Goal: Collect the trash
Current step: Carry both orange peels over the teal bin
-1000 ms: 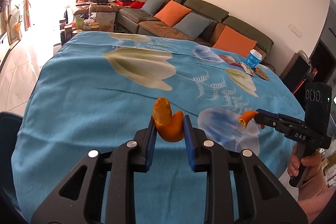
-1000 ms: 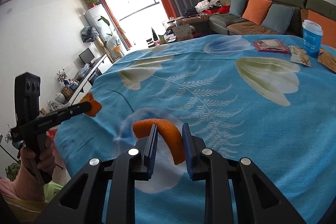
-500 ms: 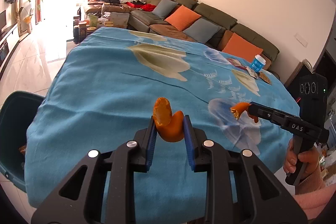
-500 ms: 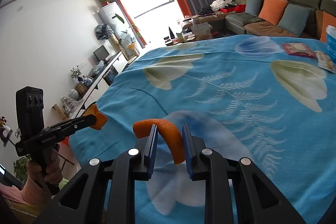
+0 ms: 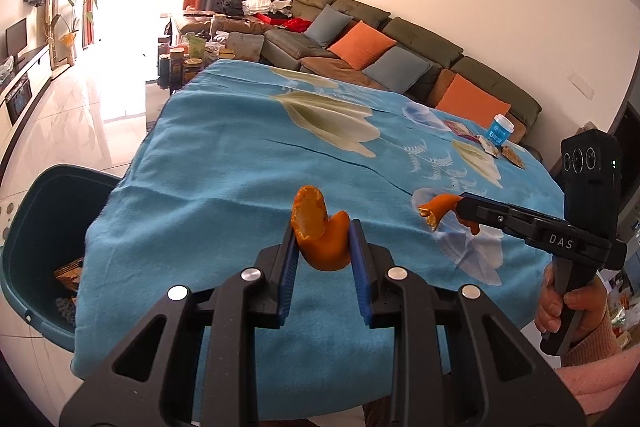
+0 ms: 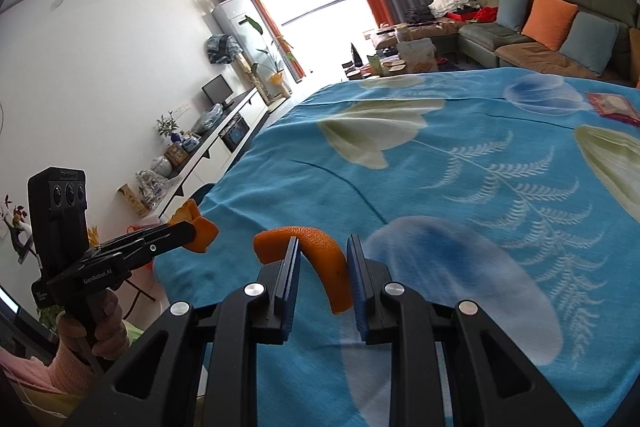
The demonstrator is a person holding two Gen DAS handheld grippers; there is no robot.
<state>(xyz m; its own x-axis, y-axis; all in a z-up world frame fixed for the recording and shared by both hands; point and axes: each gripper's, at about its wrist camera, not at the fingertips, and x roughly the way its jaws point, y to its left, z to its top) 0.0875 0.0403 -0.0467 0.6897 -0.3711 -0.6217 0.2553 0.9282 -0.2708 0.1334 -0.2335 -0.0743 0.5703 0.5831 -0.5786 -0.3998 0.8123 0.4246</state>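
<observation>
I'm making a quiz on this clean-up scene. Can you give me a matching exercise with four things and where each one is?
Things:
1. blue paper cup
2. dark green bin
3. curled orange peel
4. red snack wrapper

Places:
A. on the floor beside the table's corner
B. lying flat on the blue cloth
C. standing at the table's far end, near the sofa
D. between the left gripper's blue pads

Pairs: 1-C, 2-A, 3-D, 4-B

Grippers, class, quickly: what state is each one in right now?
Left gripper: shut on a curled orange peel.
Right gripper: shut on a curved strip of orange peel.
</observation>
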